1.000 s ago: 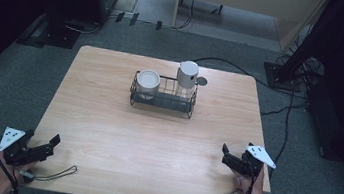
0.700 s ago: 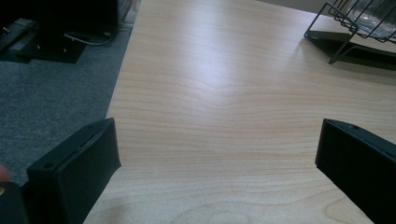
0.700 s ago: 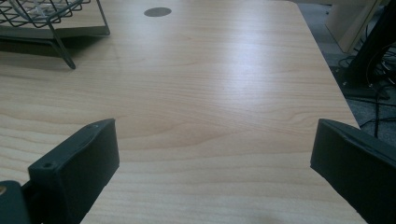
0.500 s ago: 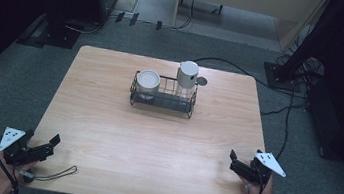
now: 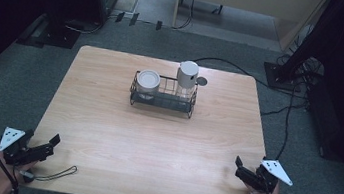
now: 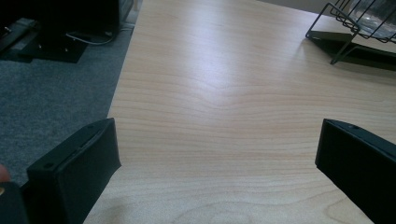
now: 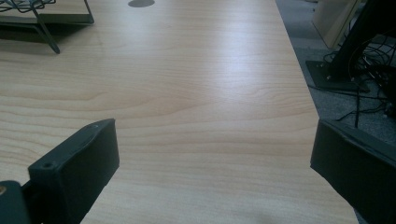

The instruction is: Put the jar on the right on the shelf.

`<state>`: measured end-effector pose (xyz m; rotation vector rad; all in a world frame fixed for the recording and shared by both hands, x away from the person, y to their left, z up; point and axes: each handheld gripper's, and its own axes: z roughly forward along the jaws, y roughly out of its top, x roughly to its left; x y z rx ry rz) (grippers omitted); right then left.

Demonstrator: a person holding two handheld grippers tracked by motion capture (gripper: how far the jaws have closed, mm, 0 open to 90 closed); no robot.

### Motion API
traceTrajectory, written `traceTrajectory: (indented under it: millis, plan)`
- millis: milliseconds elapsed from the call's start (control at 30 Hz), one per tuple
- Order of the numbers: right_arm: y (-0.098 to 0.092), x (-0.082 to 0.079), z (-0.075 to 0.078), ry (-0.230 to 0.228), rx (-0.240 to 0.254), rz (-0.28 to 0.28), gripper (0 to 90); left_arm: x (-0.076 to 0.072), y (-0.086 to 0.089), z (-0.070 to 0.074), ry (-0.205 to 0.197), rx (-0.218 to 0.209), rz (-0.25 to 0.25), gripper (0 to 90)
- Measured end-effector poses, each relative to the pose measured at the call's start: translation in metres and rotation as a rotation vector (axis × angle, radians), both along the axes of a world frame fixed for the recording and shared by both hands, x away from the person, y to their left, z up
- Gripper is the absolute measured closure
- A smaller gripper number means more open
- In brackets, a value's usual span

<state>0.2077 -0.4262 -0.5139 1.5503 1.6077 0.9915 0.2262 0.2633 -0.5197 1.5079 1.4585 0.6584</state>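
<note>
Two tongs sit at the near corners of the tabletop (image 5: 154,140): the left tongs (image 5: 45,146) at the near left, the right tongs (image 5: 241,169) at the near right, each with jaws spread wide and nothing between them. Both point inward and away, toward the wire rack (image 5: 163,93) that stands well apart from them, in the far middle. Its long axis runs left to right. Inside it, a white-lidded jar (image 5: 148,83) stands at the left end and a taller white-capped bottle (image 5: 187,79) at the right end. Neither hand looks clearly nearer; the jar lies toward the left tongs, the bottle toward the right. Just beyond the bottle lies a small dark disc (image 5: 202,81).
</note>
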Motion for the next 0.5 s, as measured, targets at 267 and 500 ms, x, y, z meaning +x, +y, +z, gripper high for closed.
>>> traceTrajectory:
  millis: [267, 500]
  plan:
    - [-0.004, -0.012, 0.0, -0.001, -0.018, 0.001, 0.7, 0.0, 0.0, 0.0, 0.003, -0.002, -0.002, 0.0]
    - [-0.009, -0.019, 0.0, 0.0, -0.022, -0.01, 0.7, 0.0, 0.0, 0.0, 0.002, -0.001, 0.001, 0.0]
